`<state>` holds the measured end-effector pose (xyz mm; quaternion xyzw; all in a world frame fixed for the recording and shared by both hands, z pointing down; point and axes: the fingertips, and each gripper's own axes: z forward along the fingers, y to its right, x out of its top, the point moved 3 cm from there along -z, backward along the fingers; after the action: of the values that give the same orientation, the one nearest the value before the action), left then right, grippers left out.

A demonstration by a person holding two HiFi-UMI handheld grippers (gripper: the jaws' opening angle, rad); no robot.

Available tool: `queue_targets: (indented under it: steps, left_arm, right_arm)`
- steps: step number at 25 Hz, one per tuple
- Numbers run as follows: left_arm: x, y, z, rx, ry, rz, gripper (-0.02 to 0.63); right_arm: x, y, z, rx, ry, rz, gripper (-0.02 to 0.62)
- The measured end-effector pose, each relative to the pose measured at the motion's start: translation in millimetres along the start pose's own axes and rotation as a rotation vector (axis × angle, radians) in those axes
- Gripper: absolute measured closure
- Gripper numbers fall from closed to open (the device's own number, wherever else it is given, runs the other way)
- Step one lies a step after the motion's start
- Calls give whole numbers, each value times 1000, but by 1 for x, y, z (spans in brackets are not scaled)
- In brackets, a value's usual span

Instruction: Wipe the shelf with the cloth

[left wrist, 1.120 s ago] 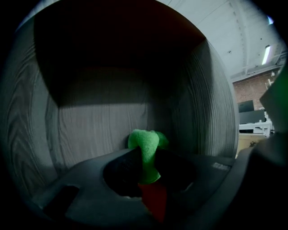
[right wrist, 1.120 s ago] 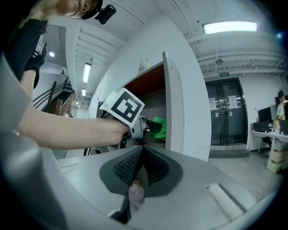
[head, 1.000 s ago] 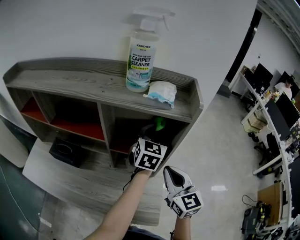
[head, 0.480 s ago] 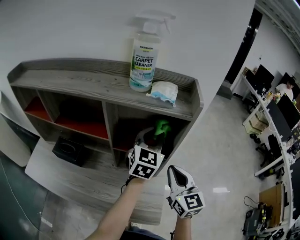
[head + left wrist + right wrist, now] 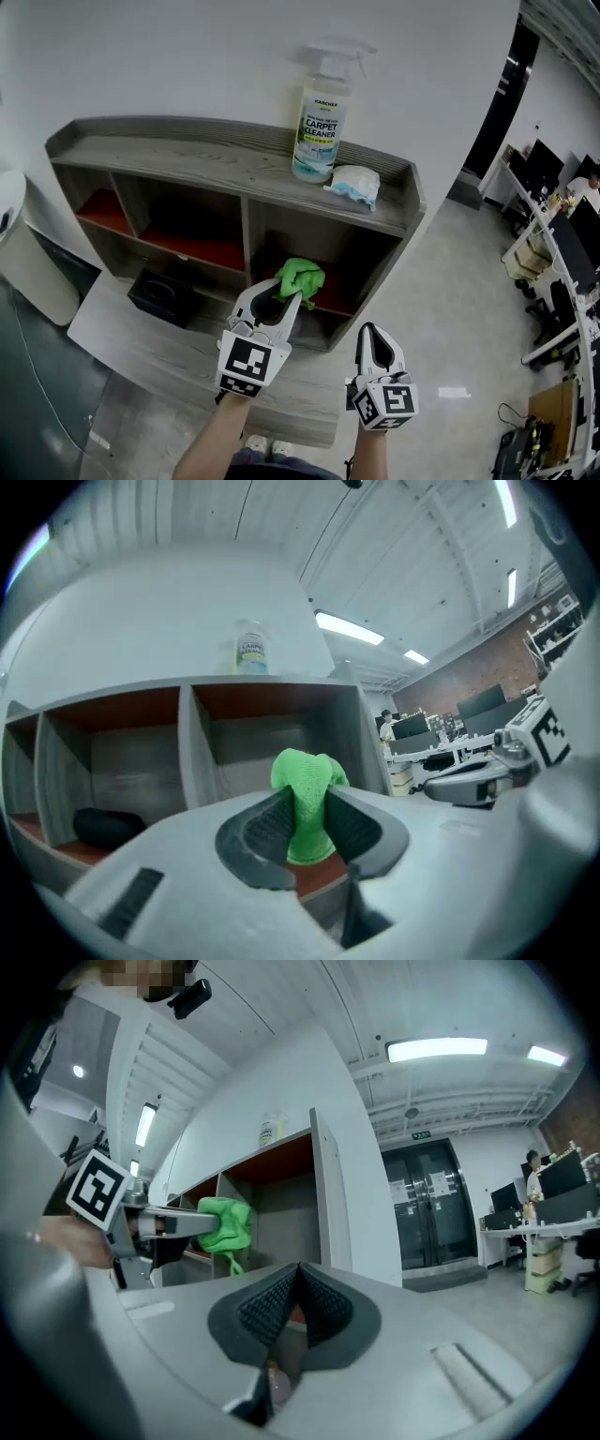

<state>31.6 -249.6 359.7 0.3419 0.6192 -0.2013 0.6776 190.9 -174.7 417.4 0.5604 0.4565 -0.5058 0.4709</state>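
1. The left gripper (image 5: 284, 302) pinches the green cloth (image 5: 300, 278) between its jaws, in front of the right-hand compartment of the grey shelf (image 5: 187, 159).
2. The right gripper (image 5: 373, 333) hangs lower right, its jaws pressed together on nothing.
3. One spray bottle (image 5: 321, 127) stands at the right end of the top board, with one crumpled white wad (image 5: 354, 183) just beside it.
4. One black box (image 5: 162, 292) sits on the lower ledge, well apart from the cloth.
5. There are two grippers, one cloth and three red-floored compartments.

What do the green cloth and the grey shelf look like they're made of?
Green cloth: soft matte fabric, perhaps microfibre; it bunches into folds and shows a fine knit texture. Shelf: grey matte wood-grain board, solid wood or laminate, I can't tell; streaky grain lines run along its top.
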Motion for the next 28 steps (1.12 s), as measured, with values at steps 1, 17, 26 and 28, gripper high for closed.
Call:
queue_targets:
  steps: [1, 17, 26, 28]
  left_arm:
    - [-2, -4, -10, 10, 1, 3, 520]
    - [-19, -3, -52, -11, 44, -22, 520]
    - [-23, 1, -51, -26, 44, -38, 520]
    - [-24, 1, -51, -28, 40, -39, 520]
  right_arm:
    - [1, 0, -1, -11, 3, -1, 586]
    - [4, -14, -10, -48, -7, -66, 588]
    - [5, -16, -11, -27, -17, -72, 588]
    - [5, -17, -11, -25, -18, -73, 588]
